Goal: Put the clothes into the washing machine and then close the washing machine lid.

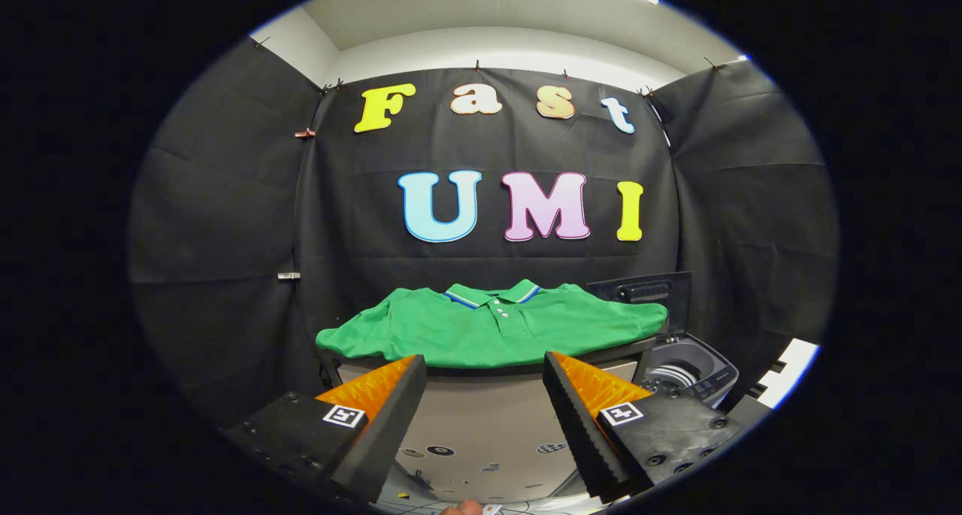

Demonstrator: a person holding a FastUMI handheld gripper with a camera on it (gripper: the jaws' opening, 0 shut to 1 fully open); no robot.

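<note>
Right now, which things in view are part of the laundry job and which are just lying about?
Job:
- green polo shirt, spread flat on the table, beyond the fingers
- washing machine, beside the table, lid up
- gripper, open, holding nothing

Not job:
- small round markers on the floor between the fingers

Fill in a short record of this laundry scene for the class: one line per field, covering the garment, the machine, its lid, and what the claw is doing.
garment: green polo shirt, spread flat on a table, collar toward the wall
machine: top-loading washing machine, beside and lower than the table, on the shirt's right
lid: lid raised, drum open
claw: claw open, fingers apart, holding nothing, short of the shirt
task state: shirt not yet in the machine
</note>
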